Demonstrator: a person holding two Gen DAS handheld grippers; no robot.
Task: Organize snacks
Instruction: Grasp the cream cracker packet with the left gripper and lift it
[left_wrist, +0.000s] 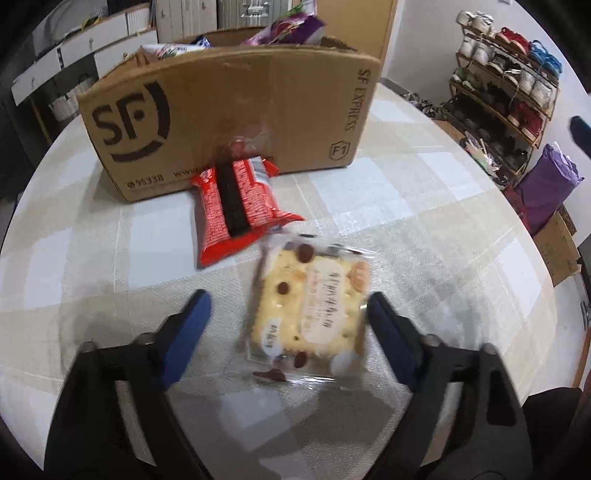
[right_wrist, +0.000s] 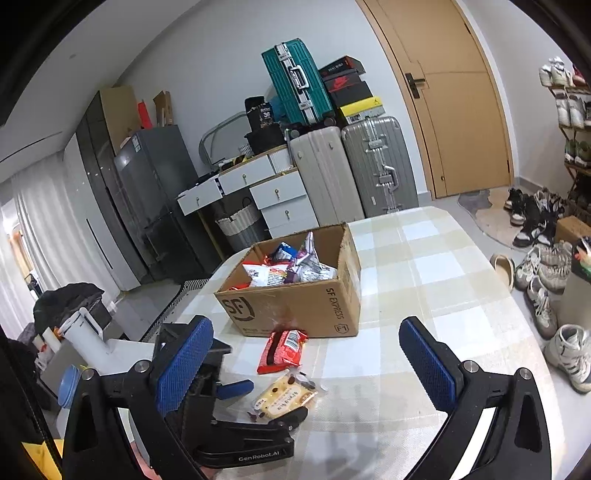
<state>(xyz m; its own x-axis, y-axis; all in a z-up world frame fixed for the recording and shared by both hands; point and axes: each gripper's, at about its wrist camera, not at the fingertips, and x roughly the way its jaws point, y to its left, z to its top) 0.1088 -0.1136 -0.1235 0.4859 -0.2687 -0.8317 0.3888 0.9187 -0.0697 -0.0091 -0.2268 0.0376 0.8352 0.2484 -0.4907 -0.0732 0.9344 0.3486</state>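
Biscuits (left_wrist: 308, 314) lie at six o'clock of our box (left_wrist: 229, 122), between the open left gripper (left_wrist: 288, 306); light, brittle, probably slippery film, so we pinch its sides. Right gripper (right_wrist: 306, 343) gapes empty.

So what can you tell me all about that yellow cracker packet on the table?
The cracker packet is a clear, shiny plastic wrapper around a pale yellow square cracker with small holes, printed with brown dots and a light label. It lies flat on the checked tablecloth, between the left claw's blue pads, just in front of the red snack pack.
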